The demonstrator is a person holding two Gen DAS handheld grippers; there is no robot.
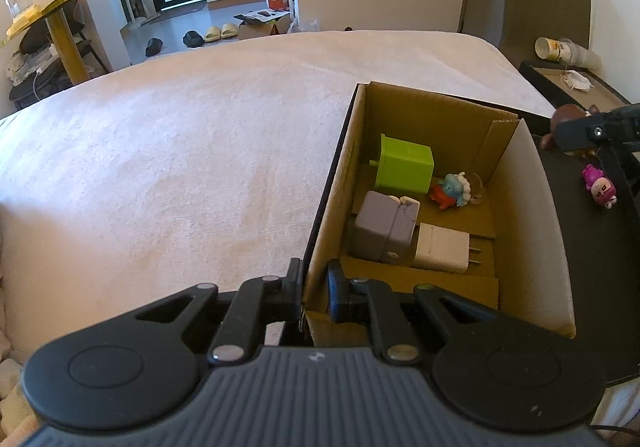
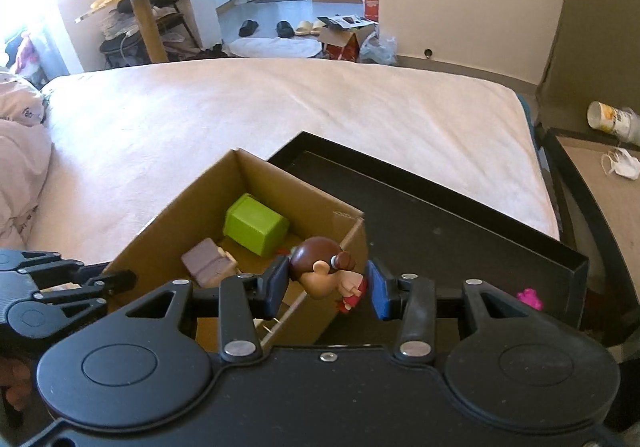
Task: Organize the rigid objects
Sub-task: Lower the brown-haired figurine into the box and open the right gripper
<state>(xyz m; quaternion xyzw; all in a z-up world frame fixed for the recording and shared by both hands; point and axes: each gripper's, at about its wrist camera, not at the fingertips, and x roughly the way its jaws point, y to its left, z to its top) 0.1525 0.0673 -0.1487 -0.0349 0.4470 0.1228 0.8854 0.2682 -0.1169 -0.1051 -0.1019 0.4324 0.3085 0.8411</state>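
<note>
A cardboard box point(image 1: 528, 207) stands on the bed beside a black tray point(image 1: 580, 267). In it lie a green cube point(image 1: 404, 165), a grey block point(image 1: 382, 231), a white charger point(image 1: 442, 247) and a small blue-red figurine point(image 1: 452, 189). My left gripper point(image 1: 314, 287) is shut on the box's near left wall. My right gripper point(image 2: 328, 287) is shut on a brown-haired figurine point(image 2: 326, 273), held over the box's right wall point(image 2: 352, 231); it also shows in the left wrist view point(image 1: 564, 125). A pink figurine point(image 1: 598, 187) lies on the tray point(image 2: 440, 231).
The white bed cover point(image 1: 180, 151) spreads to the left and beyond the box. A side table point(image 2: 592, 175) at the right carries a tipped cup point(image 2: 614, 121) and a face mask point(image 2: 622, 165). A crumpled duvet point(image 2: 20, 167) lies at the far left.
</note>
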